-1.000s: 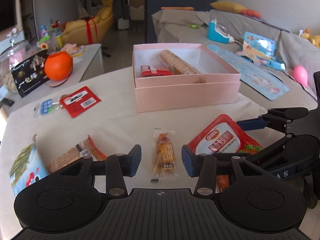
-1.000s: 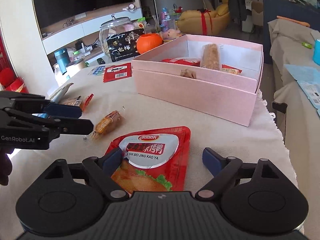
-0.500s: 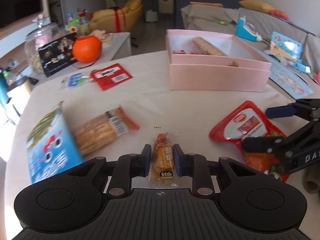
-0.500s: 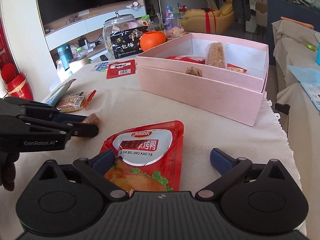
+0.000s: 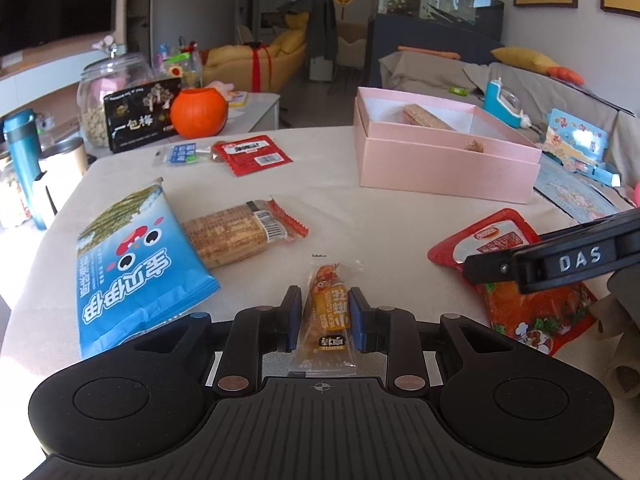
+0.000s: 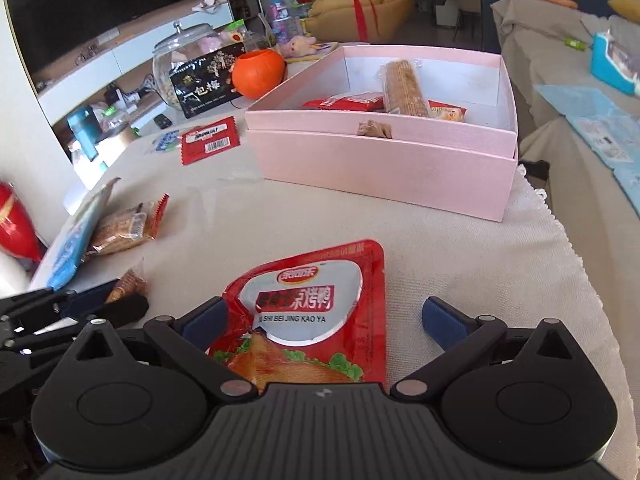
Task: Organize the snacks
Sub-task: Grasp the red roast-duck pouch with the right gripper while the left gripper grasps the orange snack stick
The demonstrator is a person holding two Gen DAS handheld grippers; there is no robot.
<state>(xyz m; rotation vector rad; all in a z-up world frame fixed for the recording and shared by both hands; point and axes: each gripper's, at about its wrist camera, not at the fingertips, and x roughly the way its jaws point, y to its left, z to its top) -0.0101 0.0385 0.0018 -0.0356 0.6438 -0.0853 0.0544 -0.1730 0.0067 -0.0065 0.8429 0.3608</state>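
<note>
Tabletop (image 5: 360,216) under its pale cloth carries the snacks I am sorting. My left tool (image 5: 325,316) pinches a small orange snack packet (image 5: 329,316) between its blue pads, low over the cloth. My right tool (image 6: 324,316) is spread wide, its fingers on either side of the red roast-duck pouch (image 6: 312,316), which lies flat; I cannot tell whether they touch it. Behind sits the pink box (image 6: 384,172), open, with a biscuit roll (image 6: 404,88) and red packets inside.
</note>
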